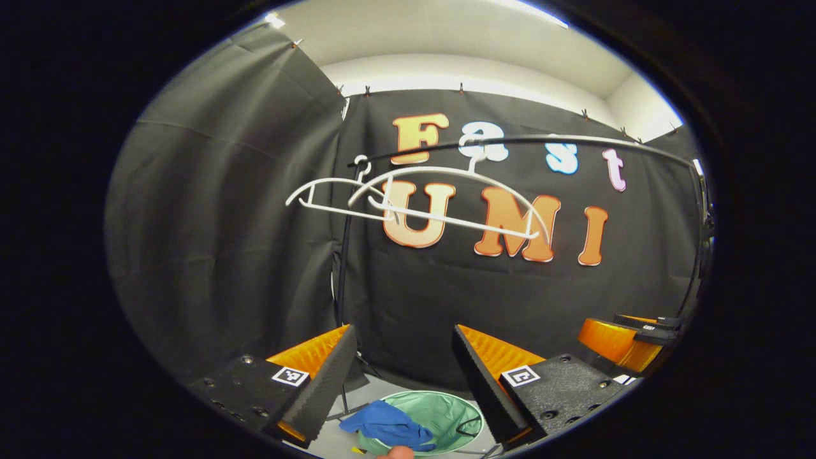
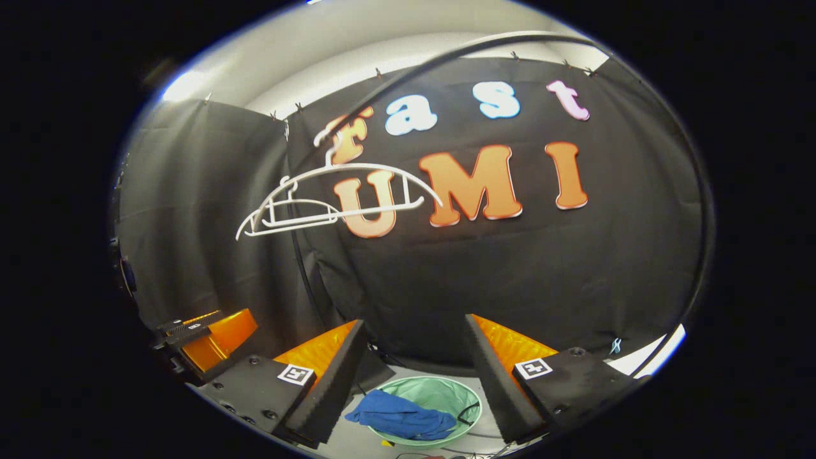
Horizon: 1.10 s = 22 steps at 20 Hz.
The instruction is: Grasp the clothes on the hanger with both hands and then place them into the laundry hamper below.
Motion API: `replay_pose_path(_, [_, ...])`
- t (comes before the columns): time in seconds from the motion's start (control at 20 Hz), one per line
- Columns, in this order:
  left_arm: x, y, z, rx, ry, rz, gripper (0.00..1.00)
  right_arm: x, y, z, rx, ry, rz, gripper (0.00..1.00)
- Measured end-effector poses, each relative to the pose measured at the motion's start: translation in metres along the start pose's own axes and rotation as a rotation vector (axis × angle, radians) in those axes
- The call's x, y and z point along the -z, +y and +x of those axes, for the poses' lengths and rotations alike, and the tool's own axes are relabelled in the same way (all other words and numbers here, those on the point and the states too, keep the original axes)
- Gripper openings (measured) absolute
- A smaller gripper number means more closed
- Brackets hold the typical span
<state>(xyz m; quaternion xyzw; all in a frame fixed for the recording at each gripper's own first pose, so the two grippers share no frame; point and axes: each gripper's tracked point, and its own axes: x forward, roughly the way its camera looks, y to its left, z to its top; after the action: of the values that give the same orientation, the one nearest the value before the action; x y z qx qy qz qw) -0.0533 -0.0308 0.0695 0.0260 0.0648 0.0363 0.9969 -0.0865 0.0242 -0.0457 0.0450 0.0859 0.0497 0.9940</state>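
With both my left hand-held gripper [image 1: 401,376] and right hand-held gripper [image 2: 414,376] spread apart and holding nothing, the crumpled blue cloth garment [image 2: 400,415] lies draped over the rim of the round pale-green mesh laundry hamper [image 2: 440,392] below the bare white plastic hangers [image 1: 421,201], so I judge the placing essentially done, with perhaps a nudge fully inside left.

1. Pretty clearly a recording booth, not anyone's actual home. Black cloth [image 1: 210,210] is draped as walls on at least two sides, pinned up along the top with little clips [image 1: 368,90].
2. Above the cloth you can see a plain pale wall and ceiling [image 1: 446,38], so the booth sits inside a bigger room.
3. The laundry bit looks staged: a thin black clothes rail [image 2: 408,67] with bare white hangers [image 1: 421,204], and a green pop-up hamper [image 2: 440,394] on a pale floor [image 1: 331,440].
4. A blue garment [image 2: 398,417] hangs over the hamper's rim.
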Motion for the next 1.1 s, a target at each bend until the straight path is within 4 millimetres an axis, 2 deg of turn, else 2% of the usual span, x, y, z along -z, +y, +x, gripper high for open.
replay_pose_path(0.1, [-0.014, 0.007, -0.024, -0.007, -0.027, 0.004, 0.92, -0.016, 0.005, -0.023, 0.007, -0.042, -0.026, 0.99])
replay_pose_path(0.15, [-0.018, 0.007, -0.034, -0.002, -0.028, 0.003, 0.92, -0.022, 0.007, -0.035, 0.007, -0.055, -0.031, 0.92])
replay_pose_path(0.2, [-0.021, 0.010, -0.041, -0.005, -0.025, -0.002, 0.92, -0.027, 0.010, -0.044, 0.002, -0.065, -0.031, 0.99])
replay_pose_path(0.4, [-0.040, 0.018, -0.057, -0.001, -0.058, -0.031, 0.92, -0.042, 0.011, -0.071, 0.006, -0.089, -0.008, 0.99])
replay_pose_path(0.45, [-0.045, 0.020, -0.061, -0.007, -0.063, -0.031, 0.92, -0.049, 0.011, -0.077, 0.004, -0.099, 0.009, 0.95])
replay_pose_path(0.55, [-0.055, 0.025, -0.068, -0.031, -0.079, -0.031, 0.92, -0.065, 0.011, -0.088, -0.001, -0.134, 0.006, 0.99])
replay_pose_path(0.6, [-0.060, 0.026, -0.068, -0.034, -0.087, -0.032, 0.92, -0.079, 0.002, -0.098, 0.005, -0.147, -0.013, 0.99])
replay_pose_path(0.75, [-0.076, 0.025, -0.077, -0.058, -0.127, -0.030, 0.92, -0.091, -0.003, -0.106, -0.002, -0.156, -0.036, 0.99])
replay_pose_path(0.85, [-0.074, 0.019, -0.078, -0.055, -0.115, -0.023, 0.92, -0.087, -0.003, -0.108, -0.019, -0.134, -0.030, 0.95])
replay_pose_path(0.9, [-0.073, 0.016, -0.080, -0.050, -0.110, -0.018, 0.92, -0.084, -0.004, -0.107, -0.027, -0.128, -0.020, 0.99])
replay_pose_path(1.1, [-0.060, 0.006, -0.083, -0.035, -0.086, -0.030, 0.92, -0.072, -0.002, -0.096, -0.015, -0.134, -0.034, 0.99])
